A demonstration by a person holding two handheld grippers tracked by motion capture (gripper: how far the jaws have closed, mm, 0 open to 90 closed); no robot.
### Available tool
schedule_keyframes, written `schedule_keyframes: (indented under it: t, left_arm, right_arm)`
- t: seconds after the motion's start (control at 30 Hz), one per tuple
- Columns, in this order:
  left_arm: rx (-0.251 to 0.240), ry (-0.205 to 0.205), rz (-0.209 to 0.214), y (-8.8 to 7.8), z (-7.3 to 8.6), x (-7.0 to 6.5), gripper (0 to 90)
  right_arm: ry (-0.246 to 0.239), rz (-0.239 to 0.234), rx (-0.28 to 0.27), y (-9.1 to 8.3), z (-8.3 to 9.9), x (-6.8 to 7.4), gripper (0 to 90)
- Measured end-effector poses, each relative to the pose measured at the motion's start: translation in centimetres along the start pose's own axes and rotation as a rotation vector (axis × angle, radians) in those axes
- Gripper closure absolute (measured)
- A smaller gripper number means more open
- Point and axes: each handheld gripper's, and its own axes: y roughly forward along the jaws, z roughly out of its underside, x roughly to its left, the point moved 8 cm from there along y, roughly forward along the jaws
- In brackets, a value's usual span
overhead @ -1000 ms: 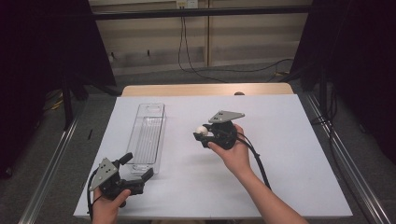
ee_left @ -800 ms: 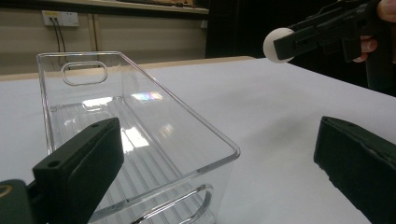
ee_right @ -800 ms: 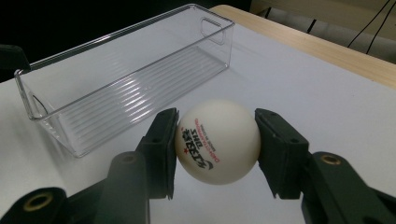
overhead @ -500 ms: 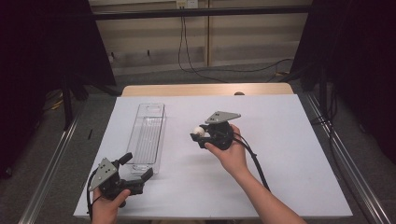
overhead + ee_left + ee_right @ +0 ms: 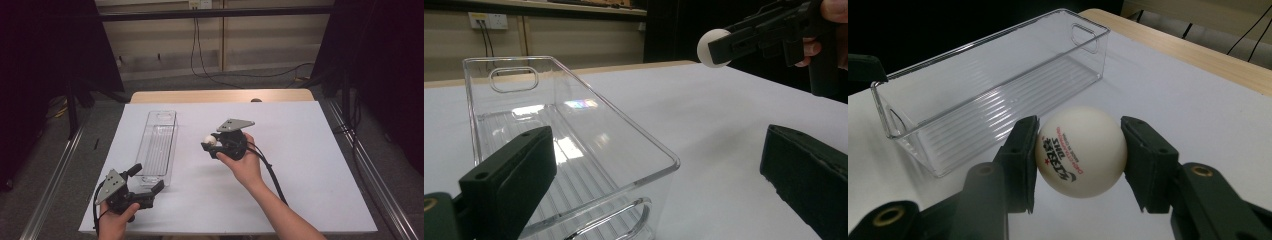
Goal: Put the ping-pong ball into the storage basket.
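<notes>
Since the earlier frames, the right gripper [image 5: 212,145] has been carried slightly toward the clear plastic bin [image 5: 158,145], while the left gripper [image 5: 148,184] has stayed at the near left corner of the table. Clamped between the right gripper's two black jaws, a white ping-pong ball [image 5: 1081,150] with red and black print is held on both sides and kept above the white table cover [image 5: 300,165]. The ball [image 5: 210,140] is seen just to the right of the bin, apart from it and about level with its middle. The bin [image 5: 988,85] is long, narrow and ribbed on its floor, with a handle slot cut in each end wall, and nothing is seen inside it. The left gripper [image 5: 659,170] is held with its jaws spread wide; the bin's near end [image 5: 574,150] lies between and just ahead of them. A wooden table edge [image 5: 220,96] is visible beyond the cover.
</notes>
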Motion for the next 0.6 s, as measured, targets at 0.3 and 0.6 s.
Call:
schedule_keyframes:
  t: [0.3, 0.6]
  left_arm:
    - [0.003, 0.008, -0.002, -0.04, -0.05, 0.0, 1.8]
    - [-0.003, 0.003, -0.003, -0.03, -0.14, -0.05, 1.7]
  right_arm:
    - [-0.008, -0.005, 0.002, 0.44, -0.35, 0.46, 51.4]
    - [-0.009, -0.007, 0.005, 0.66, -0.36, 0.68, 51.4]
